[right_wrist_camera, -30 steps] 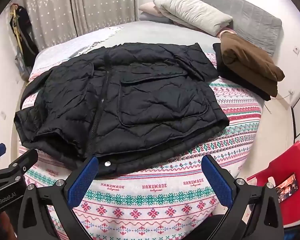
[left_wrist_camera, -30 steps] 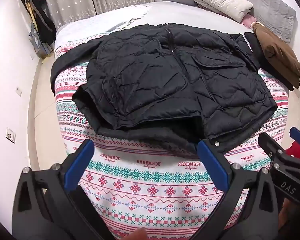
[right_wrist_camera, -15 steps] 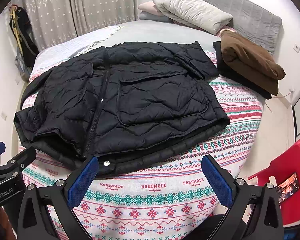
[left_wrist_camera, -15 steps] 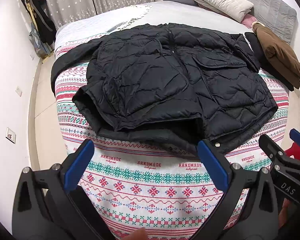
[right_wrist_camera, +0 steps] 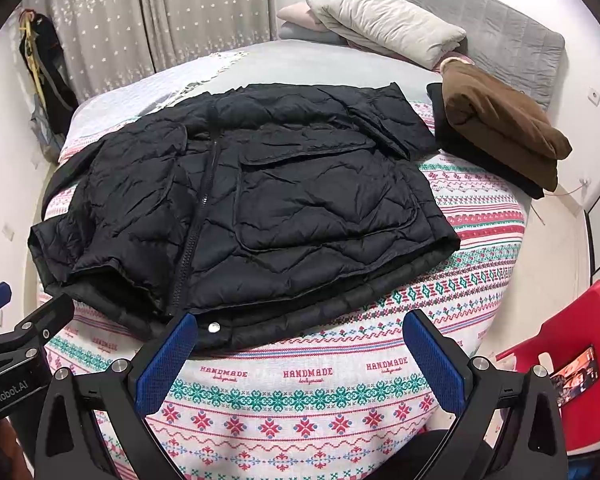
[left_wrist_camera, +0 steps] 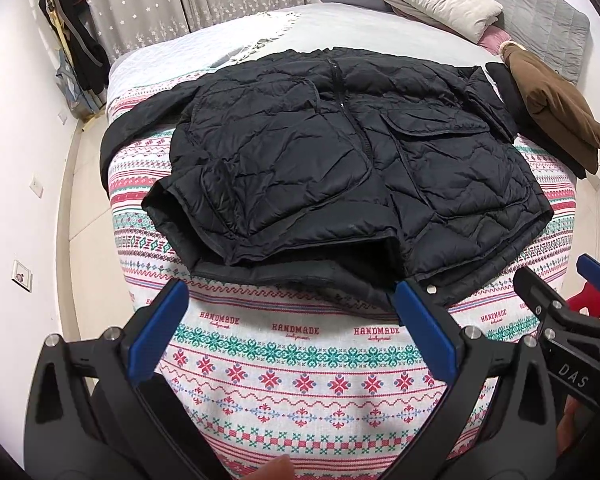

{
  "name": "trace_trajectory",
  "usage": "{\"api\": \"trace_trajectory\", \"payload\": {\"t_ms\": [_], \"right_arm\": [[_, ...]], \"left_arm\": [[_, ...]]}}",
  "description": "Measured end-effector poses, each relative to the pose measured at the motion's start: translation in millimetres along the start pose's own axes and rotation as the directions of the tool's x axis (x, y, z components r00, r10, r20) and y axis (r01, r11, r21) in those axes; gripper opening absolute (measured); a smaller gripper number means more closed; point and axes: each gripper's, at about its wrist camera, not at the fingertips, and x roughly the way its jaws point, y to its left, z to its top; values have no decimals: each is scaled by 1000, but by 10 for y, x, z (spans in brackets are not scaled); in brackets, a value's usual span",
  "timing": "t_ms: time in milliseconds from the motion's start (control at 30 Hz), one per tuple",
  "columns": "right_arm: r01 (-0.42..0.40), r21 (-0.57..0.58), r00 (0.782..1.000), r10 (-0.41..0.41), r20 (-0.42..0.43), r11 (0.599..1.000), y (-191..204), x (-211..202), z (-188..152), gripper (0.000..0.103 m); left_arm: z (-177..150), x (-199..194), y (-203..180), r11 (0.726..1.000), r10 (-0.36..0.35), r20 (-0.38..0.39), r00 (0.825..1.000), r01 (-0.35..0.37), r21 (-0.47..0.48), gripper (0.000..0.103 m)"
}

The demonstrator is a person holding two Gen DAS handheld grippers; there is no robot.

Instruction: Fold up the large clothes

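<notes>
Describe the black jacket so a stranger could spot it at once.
Start at the bed, covered near its foot by a red-and-green patterned blanket. The black jacket lies spread flat across it. Unlike the folded brown garment beside it, it is quilted, unfolded and zipped.

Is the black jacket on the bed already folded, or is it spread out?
Mostly spread: black jacket lies flat, front up on the bed; only one sleeve lies folded across the chest.

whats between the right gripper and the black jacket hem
Only a bare strip of patterned blanket separates the right gripper from the black jacket; right wrist view.
</notes>
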Motion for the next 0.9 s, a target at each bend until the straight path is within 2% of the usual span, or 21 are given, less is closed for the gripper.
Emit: {"api": "trace_trajectory", "payload": {"t_ms": [900], "right_arm": [[0,-3,1000,-1,-9,1000,-34,33,24,103]], "left_arm": [[49,31,27,1000,12,-6,1000,-12,5,103]]}}
